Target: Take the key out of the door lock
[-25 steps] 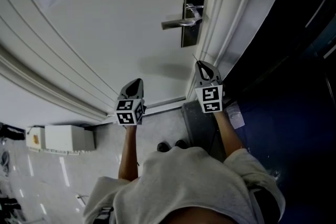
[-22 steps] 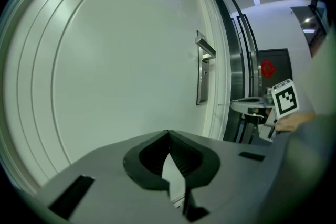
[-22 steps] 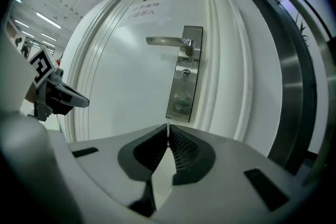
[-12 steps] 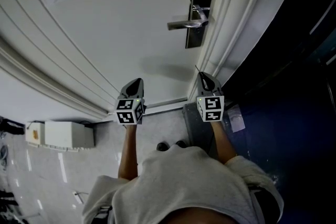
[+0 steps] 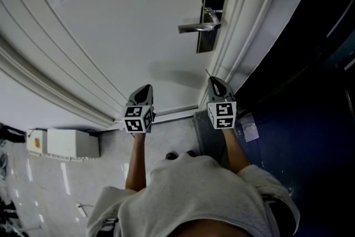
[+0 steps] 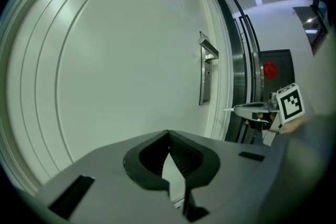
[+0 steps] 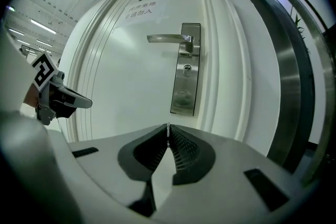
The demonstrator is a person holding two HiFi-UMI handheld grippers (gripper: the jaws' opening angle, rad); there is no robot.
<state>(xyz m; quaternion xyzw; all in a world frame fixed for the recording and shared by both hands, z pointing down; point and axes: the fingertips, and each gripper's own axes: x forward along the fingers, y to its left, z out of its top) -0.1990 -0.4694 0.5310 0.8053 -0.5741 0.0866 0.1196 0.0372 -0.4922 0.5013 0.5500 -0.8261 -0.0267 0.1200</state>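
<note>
while the head view shows both grippers side by side before the white door [image 5: 127, 25], below the lock plate [image 5: 206, 41], only the gripper views settle the jaws. the left gripper [image 6: 168, 136] has its jaws pressed together on nothing. the right gripper [image 7: 167, 131] pinches a thin pale sliver at its tips. the left gripper view alone shows that sliver side-on: seemingly the key [image 6: 229, 109], poking toward the door, clear of the lock. the right gripper view faces the keyhole [image 7: 187, 70] under the lever handle [image 7: 165, 38].
</note>
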